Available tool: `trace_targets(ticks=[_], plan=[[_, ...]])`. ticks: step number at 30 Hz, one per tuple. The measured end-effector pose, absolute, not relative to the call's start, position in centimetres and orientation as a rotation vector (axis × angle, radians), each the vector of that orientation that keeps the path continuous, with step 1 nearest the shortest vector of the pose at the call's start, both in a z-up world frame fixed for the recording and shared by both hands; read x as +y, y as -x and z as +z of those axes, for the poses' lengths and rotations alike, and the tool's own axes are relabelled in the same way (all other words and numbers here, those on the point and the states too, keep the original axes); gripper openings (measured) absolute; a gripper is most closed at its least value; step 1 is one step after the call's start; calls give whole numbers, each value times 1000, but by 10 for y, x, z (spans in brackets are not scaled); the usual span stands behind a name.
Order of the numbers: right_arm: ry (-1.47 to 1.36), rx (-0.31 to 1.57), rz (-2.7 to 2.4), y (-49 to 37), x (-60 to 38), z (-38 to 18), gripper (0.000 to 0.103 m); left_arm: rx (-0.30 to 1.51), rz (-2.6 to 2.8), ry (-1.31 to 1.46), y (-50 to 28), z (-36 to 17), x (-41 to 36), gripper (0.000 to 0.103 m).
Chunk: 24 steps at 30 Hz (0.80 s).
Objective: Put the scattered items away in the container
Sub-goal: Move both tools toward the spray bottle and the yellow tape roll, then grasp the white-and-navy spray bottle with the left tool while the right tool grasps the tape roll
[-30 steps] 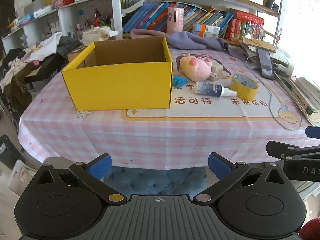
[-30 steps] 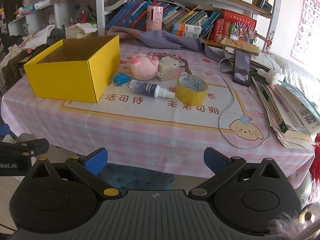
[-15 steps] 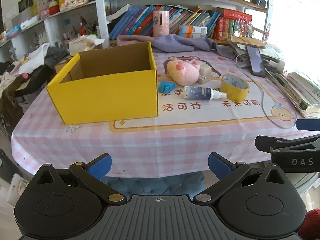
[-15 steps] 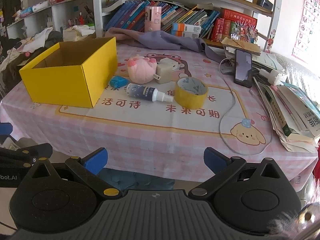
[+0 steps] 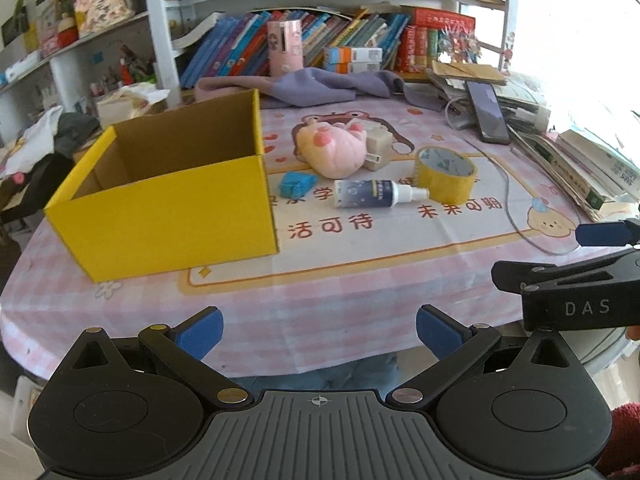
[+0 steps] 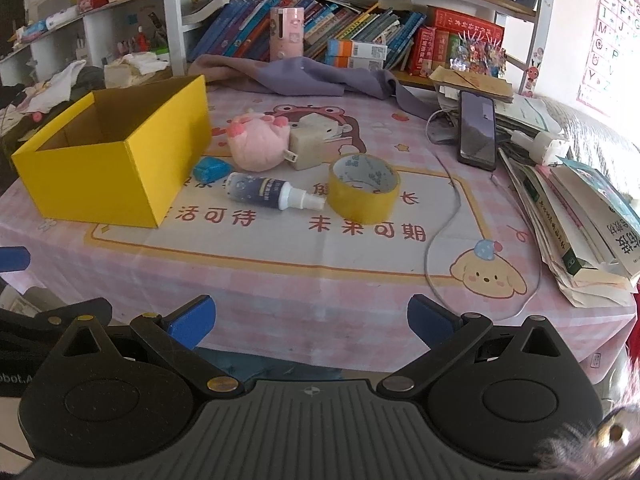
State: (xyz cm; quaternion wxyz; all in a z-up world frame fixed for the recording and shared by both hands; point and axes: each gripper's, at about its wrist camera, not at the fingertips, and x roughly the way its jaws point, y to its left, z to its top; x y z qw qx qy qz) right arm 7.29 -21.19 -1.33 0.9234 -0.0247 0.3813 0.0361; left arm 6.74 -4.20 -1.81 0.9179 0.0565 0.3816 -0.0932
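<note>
An open yellow cardboard box [image 5: 168, 208] [image 6: 108, 172] stands on the left of the pink checked tablecloth; its visible inside looks empty. To its right lie a pink plush toy [image 5: 334, 152] [image 6: 258, 146], a small blue item [image 5: 296, 184] [image 6: 212, 169], a dark spray bottle [image 5: 376, 194] [image 6: 268, 192], a yellow tape roll [image 5: 446, 174] [image 6: 363, 188] and a beige block [image 5: 378, 146] [image 6: 308, 142]. My left gripper [image 5: 318, 330] and right gripper [image 6: 310, 318] are both open and empty, at the table's near edge, well short of the items.
A phone [image 6: 476, 130] and white cable [image 6: 440, 232] lie at the right, beside stacked books [image 6: 580, 216]. A purple cloth [image 6: 304, 76] lies at the back under bookshelves. The right gripper shows at the right of the left wrist view [image 5: 576, 280].
Both grippers have moved closer to the table and slightly higher; the box and items appear larger. Nothing on the table has moved, and both grippers stay open.
</note>
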Motion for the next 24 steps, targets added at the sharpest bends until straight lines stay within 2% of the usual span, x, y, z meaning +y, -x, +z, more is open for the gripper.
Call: trace_targets(ticks=[24], plan=[[95, 820, 167, -199, -263, -17, 101, 827, -191, -138, -174, -24, -110, 103]])
